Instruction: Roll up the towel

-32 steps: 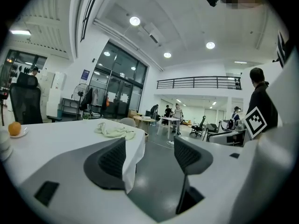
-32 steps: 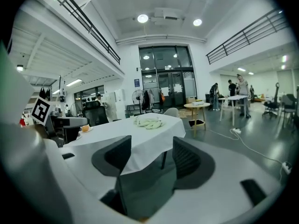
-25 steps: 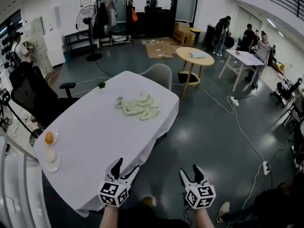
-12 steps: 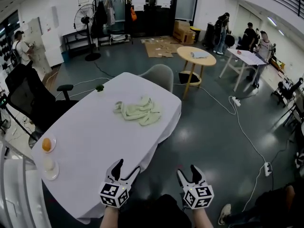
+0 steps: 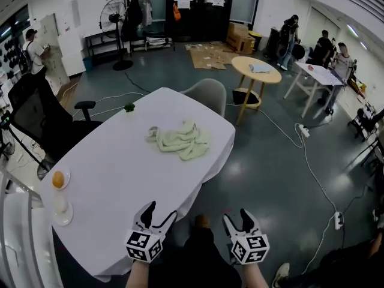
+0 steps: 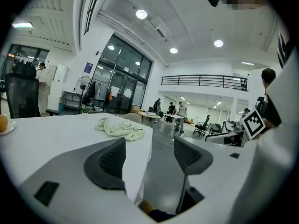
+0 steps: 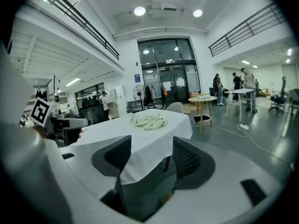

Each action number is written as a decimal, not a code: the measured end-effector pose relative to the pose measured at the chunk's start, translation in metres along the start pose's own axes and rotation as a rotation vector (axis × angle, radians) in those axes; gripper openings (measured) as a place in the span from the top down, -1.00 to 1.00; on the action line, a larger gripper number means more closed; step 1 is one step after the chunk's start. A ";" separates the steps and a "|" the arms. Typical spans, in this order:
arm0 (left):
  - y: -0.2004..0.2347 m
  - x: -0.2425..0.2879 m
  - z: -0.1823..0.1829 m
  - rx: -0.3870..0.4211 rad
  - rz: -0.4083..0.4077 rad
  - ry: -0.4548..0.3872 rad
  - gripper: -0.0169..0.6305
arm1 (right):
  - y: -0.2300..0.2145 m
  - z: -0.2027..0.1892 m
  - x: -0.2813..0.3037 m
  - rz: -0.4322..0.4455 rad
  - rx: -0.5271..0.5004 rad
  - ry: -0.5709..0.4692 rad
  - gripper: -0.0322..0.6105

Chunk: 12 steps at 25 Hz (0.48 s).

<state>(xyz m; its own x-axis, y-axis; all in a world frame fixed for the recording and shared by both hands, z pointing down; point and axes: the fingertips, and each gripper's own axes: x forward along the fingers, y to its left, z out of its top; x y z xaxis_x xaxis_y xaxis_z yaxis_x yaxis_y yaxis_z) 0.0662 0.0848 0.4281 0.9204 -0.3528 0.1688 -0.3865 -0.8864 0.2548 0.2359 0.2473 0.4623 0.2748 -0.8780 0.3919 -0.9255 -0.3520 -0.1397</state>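
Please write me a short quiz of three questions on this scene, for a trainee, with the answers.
1. True or false: the towel lies crumpled on the table.
2. What does the left gripper hold? A) the towel B) a cup C) nothing
3. Fill in: the orange sits on a small ____.
Key: 1 true. 2 C: its jaws stand open and empty, like the right gripper. 3 plate.

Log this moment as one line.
stage: rolling not begun | towel: crumpled, untouched, far end of table | left gripper: open, empty | right gripper: open, empty
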 end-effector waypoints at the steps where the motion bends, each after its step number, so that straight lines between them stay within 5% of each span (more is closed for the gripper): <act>1: 0.002 0.004 0.003 0.003 0.004 -0.004 -0.10 | -0.002 0.003 0.006 0.005 -0.003 -0.002 0.05; 12: 0.034 0.071 0.038 0.009 0.068 -0.035 -0.10 | -0.028 0.054 0.084 0.079 -0.042 -0.008 0.05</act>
<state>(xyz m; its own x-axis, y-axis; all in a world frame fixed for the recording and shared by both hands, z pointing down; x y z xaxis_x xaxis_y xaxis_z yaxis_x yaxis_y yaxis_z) 0.1205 0.0182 0.4126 0.8938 -0.4219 0.1521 -0.4473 -0.8629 0.2352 0.2985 0.1662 0.4502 0.2027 -0.9049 0.3741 -0.9545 -0.2679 -0.1310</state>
